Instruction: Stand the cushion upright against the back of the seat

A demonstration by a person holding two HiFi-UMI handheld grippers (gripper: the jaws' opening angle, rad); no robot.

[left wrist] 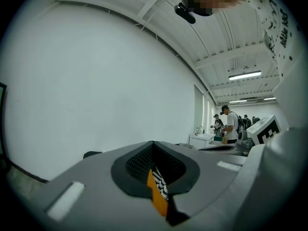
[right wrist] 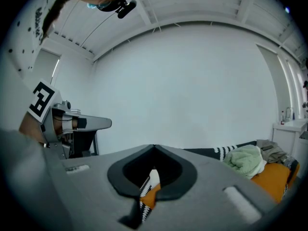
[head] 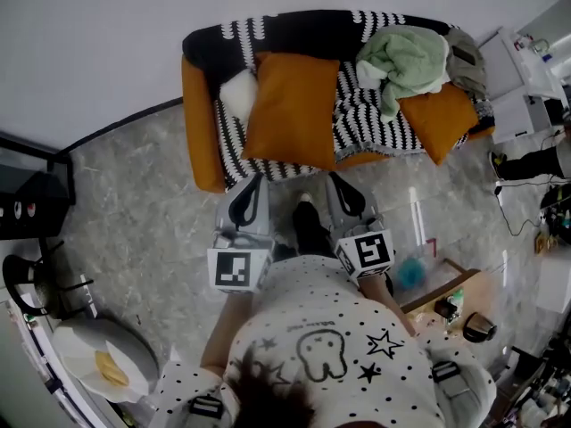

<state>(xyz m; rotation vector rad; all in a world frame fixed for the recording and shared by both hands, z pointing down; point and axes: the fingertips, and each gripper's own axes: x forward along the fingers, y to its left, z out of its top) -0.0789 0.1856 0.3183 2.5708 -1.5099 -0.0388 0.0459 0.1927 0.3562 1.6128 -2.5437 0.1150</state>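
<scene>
Before the sofa [head: 198,123], the reach for the orange cushion [head: 293,110] is judged in hand.
The left hand-held gripper [head: 255,182] is pressed together, empty; the cushion is seen lying on the striped seat [head: 357,121]; the right hand-held gripper [head: 335,182] is likewise closed. Jaws must be spread next.

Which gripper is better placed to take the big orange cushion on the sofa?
Left, narrowly: the left gripper points at the near edge of the orange cushion; the right gripper sits at its corner. Both are shut.
</scene>
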